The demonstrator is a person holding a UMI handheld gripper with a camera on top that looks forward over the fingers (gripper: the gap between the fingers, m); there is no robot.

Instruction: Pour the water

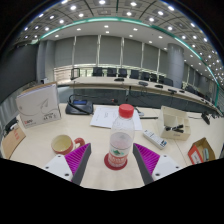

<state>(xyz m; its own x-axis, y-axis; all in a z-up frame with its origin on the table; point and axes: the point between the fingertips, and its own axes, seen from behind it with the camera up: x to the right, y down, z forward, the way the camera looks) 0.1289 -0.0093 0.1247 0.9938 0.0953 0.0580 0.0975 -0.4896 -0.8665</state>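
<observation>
Bottle (120, 138) between open fingers (78, 160) (base hidden)

White box (38, 103), papers (104, 117) (flat), remote (154, 138)

I see the clear plastic bottle (120, 135) standing upright on the pale table, between my gripper's fingers with a gap at each side. Its red cap is on (a red band wraps its lower body). A small pale cup (63, 144) sits to its left.
</observation>
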